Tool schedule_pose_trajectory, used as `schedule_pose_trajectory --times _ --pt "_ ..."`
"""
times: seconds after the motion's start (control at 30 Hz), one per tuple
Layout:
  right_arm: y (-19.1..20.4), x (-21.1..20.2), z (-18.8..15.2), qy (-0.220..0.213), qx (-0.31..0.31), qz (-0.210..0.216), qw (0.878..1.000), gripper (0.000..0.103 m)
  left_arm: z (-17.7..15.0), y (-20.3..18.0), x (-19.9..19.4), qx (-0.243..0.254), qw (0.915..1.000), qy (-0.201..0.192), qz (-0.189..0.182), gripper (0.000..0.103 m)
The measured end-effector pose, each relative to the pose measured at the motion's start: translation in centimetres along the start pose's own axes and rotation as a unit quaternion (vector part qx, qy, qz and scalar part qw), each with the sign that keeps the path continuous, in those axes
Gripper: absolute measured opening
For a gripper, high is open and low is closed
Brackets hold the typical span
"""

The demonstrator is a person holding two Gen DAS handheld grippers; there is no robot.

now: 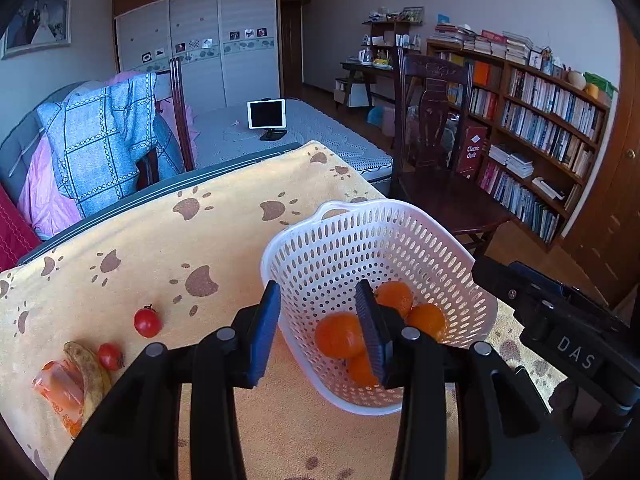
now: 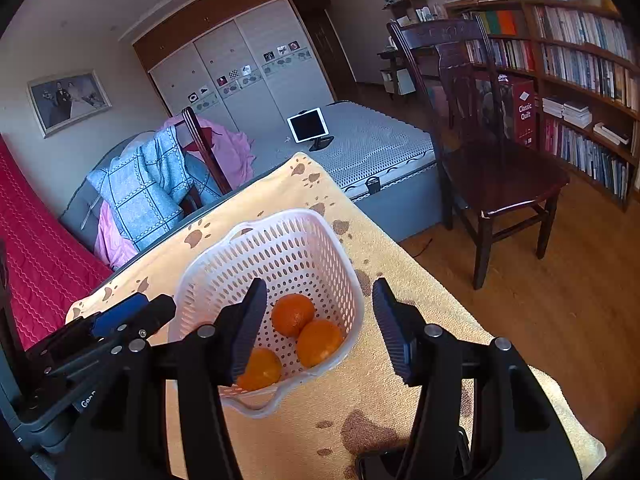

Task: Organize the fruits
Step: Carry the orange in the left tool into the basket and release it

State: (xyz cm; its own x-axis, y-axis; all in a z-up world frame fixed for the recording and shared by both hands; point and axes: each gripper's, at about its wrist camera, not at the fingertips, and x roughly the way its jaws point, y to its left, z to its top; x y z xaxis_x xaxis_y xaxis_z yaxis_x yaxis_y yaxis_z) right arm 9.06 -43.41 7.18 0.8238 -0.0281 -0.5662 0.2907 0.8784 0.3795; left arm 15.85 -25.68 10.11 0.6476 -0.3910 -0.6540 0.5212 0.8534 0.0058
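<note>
White plastic basket (image 1: 400, 240) is light; the left gripper (image 1: 318, 312), jaws spread astride its wall like the right gripper (image 2: 320, 320), could tip it, spilling oranges (image 2: 293, 314).

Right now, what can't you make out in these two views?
- Orange count in the white basket: left wrist view, the left hand-held gripper covers part of the pile.
- Orange packet: left wrist view, half under the banana; print too blurred to read.
- Cherry tomatoes: outside the right wrist view.

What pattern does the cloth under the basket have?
Brown paw prints on a yellow-orange cloth, clearest in the left wrist view.
</note>
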Motion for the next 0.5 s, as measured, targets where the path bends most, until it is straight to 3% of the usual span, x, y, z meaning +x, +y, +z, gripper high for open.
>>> schedule_pose_trajectory --times 0.3,0.37,0.43,0.5 --pt "0.2 0.2 -0.1 0.003 -0.003 0.001 1.0 0.057 -0.4 1.3 0.1 -0.014 0.9998 0.007 0.01 0.041" --pt "0.3 0.3 -0.2 0.004 -0.006 0.002 1.0 0.057 -0.5 1.6 -0.1 -0.019 0.9997 0.008 0.013 0.046" --pt "0.4 0.3 -0.2 0.003 -0.006 0.003 1.0 0.057 -0.6 1.9 -0.4 -0.025 0.9995 0.005 0.018 0.063" --pt "0.5 0.2 -0.3 0.002 -0.007 0.004 1.0 0.057 -0.6 2.2 -0.8 -0.03 0.9993 0.002 0.023 0.071"
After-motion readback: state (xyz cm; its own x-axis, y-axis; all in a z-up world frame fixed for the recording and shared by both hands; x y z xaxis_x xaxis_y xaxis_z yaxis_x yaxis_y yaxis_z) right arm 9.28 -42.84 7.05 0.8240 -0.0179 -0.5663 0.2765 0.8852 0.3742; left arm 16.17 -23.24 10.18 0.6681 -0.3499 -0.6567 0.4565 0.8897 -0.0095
